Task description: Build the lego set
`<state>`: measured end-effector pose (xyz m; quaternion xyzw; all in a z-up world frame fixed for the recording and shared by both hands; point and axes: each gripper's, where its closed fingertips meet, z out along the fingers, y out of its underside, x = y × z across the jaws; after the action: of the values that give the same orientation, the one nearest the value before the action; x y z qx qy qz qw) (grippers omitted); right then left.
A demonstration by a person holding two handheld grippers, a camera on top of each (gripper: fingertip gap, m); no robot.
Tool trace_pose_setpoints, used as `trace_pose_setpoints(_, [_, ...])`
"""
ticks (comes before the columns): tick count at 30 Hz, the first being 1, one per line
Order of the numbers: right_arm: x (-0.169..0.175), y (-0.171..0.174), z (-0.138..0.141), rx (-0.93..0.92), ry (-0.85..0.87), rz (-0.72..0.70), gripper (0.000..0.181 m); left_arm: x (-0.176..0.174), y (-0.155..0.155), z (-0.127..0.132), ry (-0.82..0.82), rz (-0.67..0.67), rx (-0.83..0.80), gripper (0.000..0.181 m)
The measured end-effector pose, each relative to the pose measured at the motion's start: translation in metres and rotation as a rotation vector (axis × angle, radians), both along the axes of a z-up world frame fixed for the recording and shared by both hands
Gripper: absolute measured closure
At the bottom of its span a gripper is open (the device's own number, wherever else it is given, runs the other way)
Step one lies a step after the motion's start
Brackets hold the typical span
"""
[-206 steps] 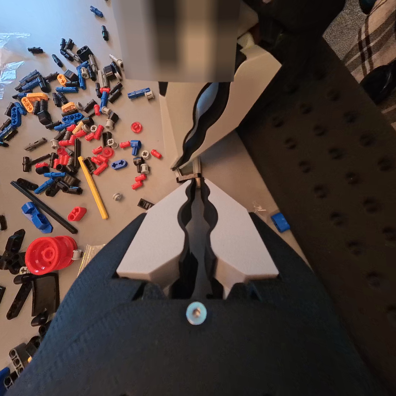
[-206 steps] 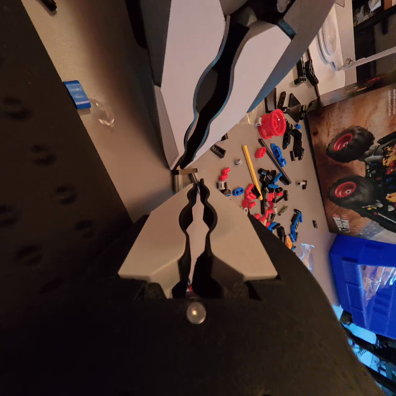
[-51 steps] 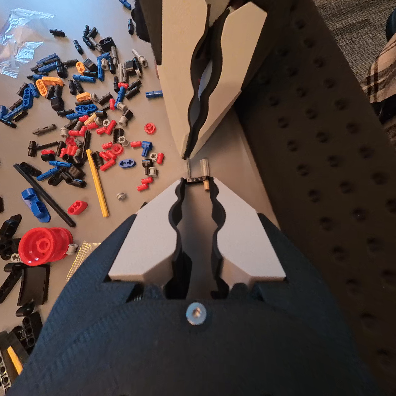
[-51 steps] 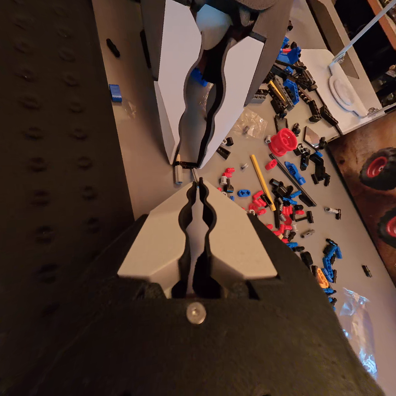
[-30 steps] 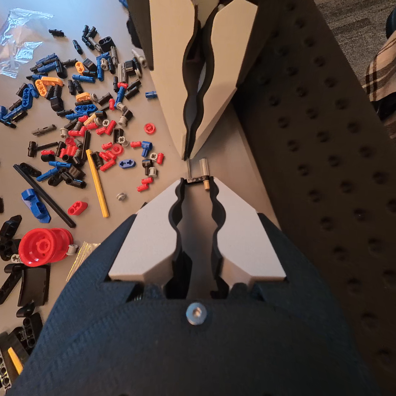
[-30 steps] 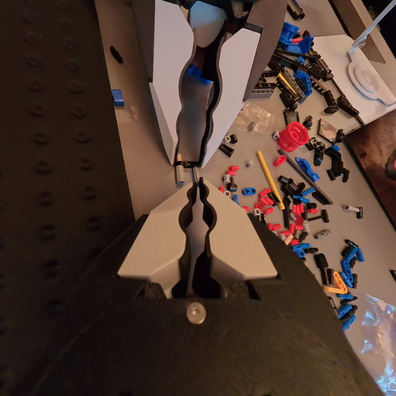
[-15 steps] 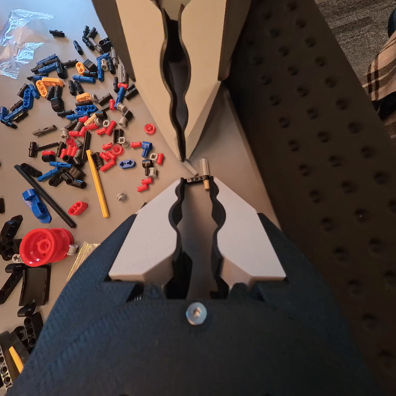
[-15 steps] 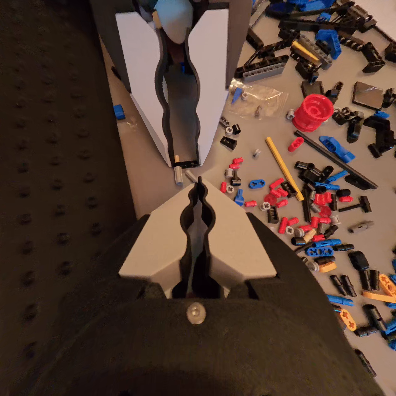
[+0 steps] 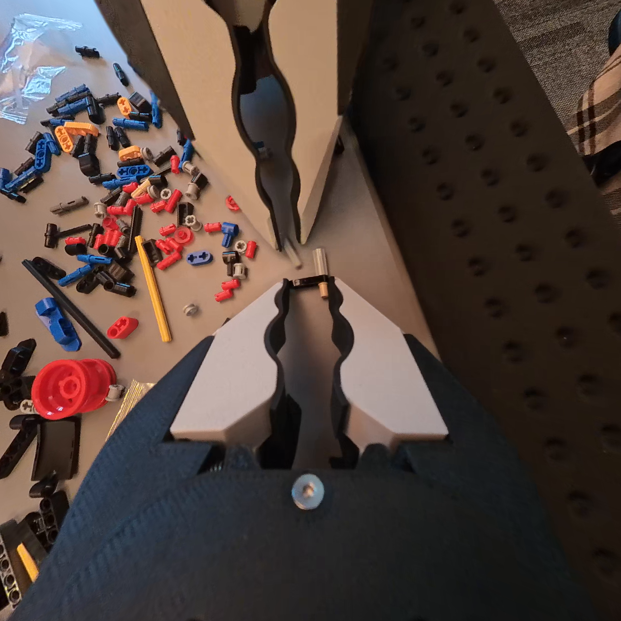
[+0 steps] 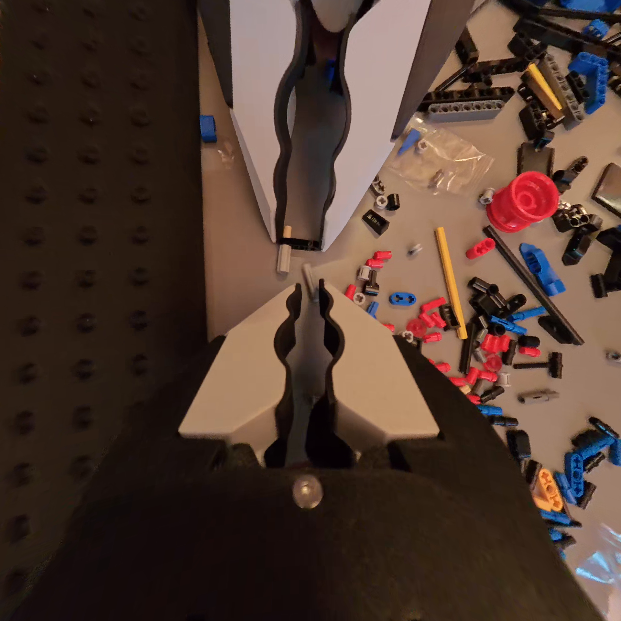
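Swung round to face the left gripper [image 9: 309, 281] head-on, the right gripper [image 10: 308, 285] pinches a grey axle pin [image 10: 308, 275]; left clamps a black liftarm [image 9: 309, 279], apart. Bare table [image 10: 242, 295] separates them, beside the black studded baseplate [image 10: 100, 235].

Warm, dim indoor light tints both views amber. The grey tabletop [image 9: 208, 336] is the brightest surface, while the black studded baseplate [image 10: 84, 235] beside it sinks into deep shadow. The clear plastic bag [image 10: 440, 164] on the tabletop throws small glints. Wide-angle distortion bends the edges of both views, and the near housings at the bottom look soft and dark.
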<state>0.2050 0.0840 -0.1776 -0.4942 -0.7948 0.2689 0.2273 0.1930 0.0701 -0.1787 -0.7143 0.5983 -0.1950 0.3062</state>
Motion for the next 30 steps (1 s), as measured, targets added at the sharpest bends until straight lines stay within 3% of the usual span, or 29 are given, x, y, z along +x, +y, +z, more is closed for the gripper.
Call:
trace_pose_setpoints(12, [0.001,0.003,-0.002,-0.087,-0.054,0.066,0.178,0.0,0.0,0.0,0.002,-0.003,0.001,0.159])
trace_pose_setpoints(30, [-0.009,0.0,0.001,-0.122,0.055,-0.119,0.179,0.0,0.0,-0.001,0.003,0.009,0.0,0.159])
